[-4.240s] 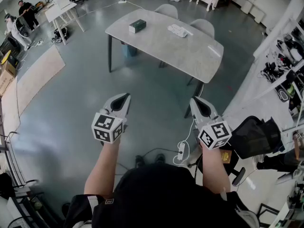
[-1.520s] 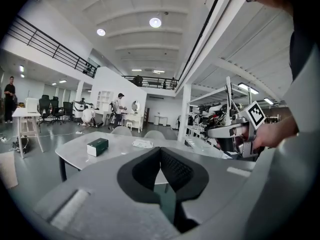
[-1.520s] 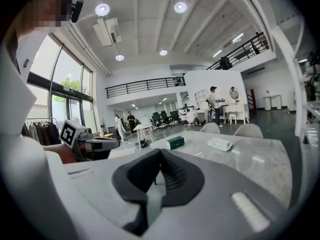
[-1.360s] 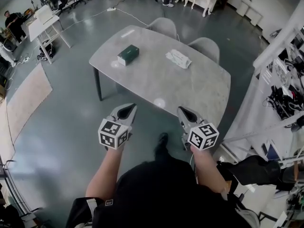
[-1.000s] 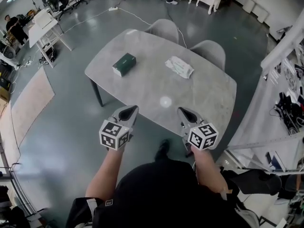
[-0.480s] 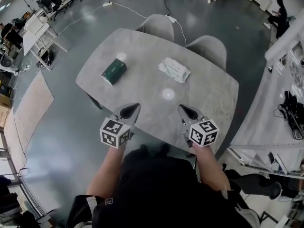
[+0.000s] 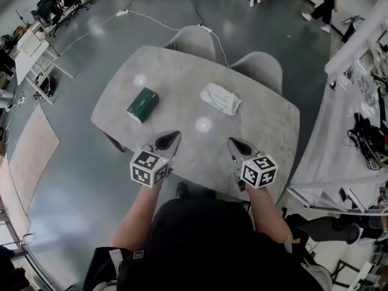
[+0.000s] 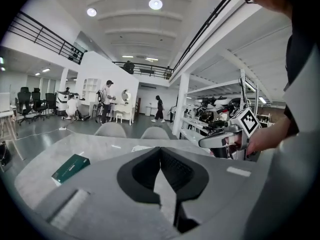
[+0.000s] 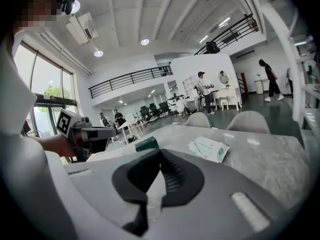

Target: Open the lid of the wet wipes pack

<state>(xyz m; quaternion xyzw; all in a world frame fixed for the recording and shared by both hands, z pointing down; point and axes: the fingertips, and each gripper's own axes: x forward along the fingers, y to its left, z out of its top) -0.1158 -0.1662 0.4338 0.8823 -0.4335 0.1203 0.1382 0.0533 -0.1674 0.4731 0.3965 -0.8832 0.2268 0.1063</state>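
Out on the bench (image 7: 262,132), the wet wipes pack (image 7: 220,98) was seen lying well ahead of the left gripper (image 7: 172,136) and right gripper (image 7: 234,143), fingers closed on nothing. Poked one-handed, the light pack could just get shoved around.

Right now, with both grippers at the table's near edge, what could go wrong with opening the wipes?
1. The pack lies loose on the table; pulling the lid with one gripper may lift or drag it unless the other pins it.
2. The left gripper and right gripper are both shut; reaching like that could shove the pack away.
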